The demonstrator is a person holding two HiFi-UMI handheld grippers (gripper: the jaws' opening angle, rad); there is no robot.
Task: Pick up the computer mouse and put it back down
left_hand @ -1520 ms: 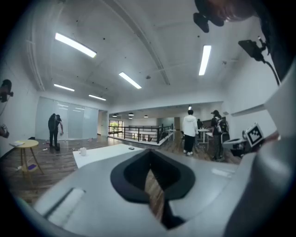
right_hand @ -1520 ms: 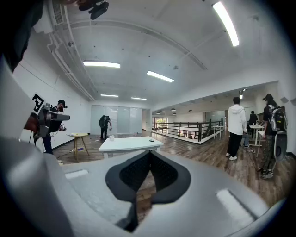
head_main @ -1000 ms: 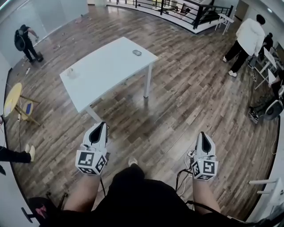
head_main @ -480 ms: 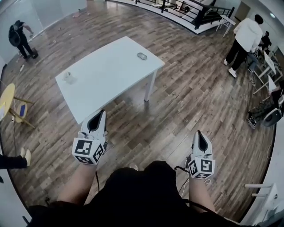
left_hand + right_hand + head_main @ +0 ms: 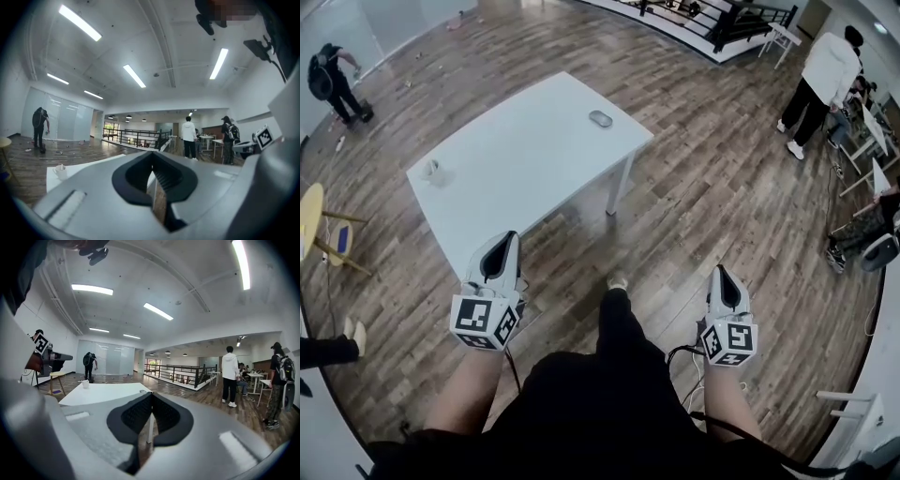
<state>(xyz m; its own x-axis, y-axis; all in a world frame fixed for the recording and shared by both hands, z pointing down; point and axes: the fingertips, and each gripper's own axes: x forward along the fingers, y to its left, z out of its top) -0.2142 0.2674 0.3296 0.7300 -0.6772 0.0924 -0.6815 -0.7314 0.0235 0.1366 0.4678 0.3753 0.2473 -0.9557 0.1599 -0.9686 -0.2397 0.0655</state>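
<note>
A grey computer mouse [image 5: 601, 118] lies near the far right edge of the white table [image 5: 525, 150], well ahead of both grippers. A white cup [image 5: 432, 170] stands near the table's left end, and it also shows in the left gripper view [image 5: 60, 171] and the right gripper view [image 5: 85, 384]. My left gripper [image 5: 507, 238] hangs just off the table's near corner with its jaws closed on nothing. Over the wooden floor to the right, my right gripper [image 5: 719, 271] is shut and empty too. In their own views the left gripper [image 5: 151, 153] and the right gripper [image 5: 151, 393] each show tips that meet.
A person [image 5: 330, 80] stands at the far left and another in a white top [image 5: 825, 80] at the far right near some desks. A black railing [image 5: 712, 19] runs along the back. A yellow stool [image 5: 314, 220] stands left of the table.
The table has come nearer and lower in the head view as I walk toward it. Both grippers stay shut and travel with me; a foot now shows ahead.
</note>
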